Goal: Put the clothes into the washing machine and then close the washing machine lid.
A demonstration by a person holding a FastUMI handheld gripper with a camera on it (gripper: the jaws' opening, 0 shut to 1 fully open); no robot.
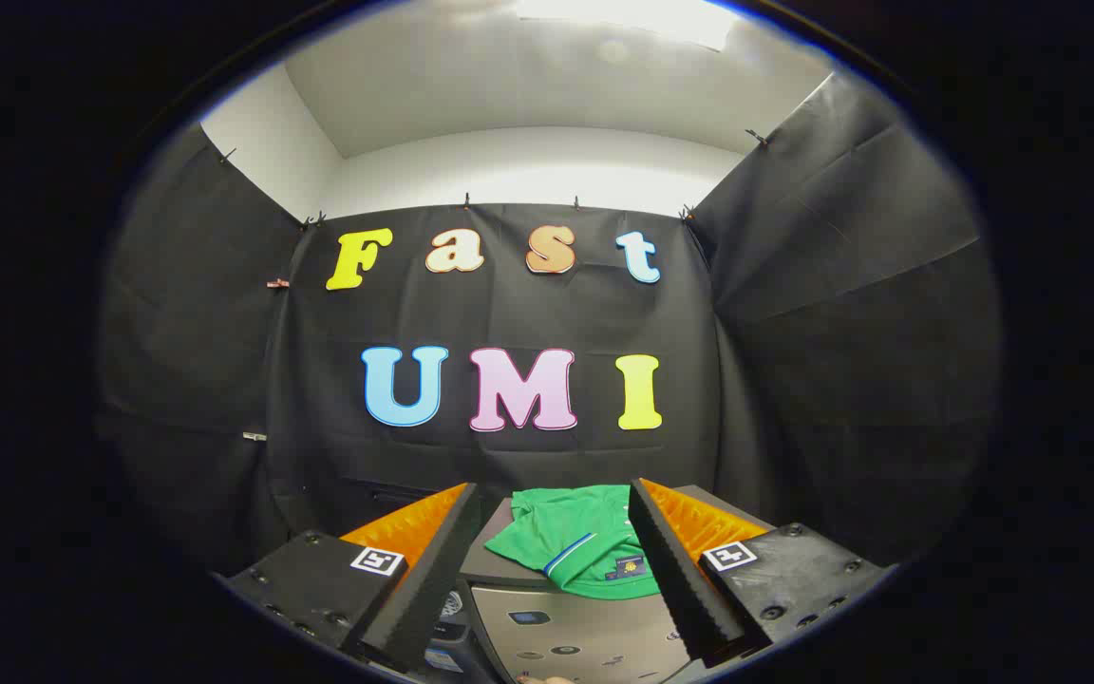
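Observation:
A folded green garment with a blue and white stripe and a small dark tag lies on top of the washing machine, on its grey lid. The machine's silver control panel faces me below the garment. My gripper is open, its two ridged black and orange fingers standing wide apart. The garment sits between and just beyond the fingertips, touched by neither finger.
Black cloth walls enclose the booth behind and on both sides of the machine. White ceiling and a light are overhead. The machine's top surface extends a little past the garment toward the back wall.

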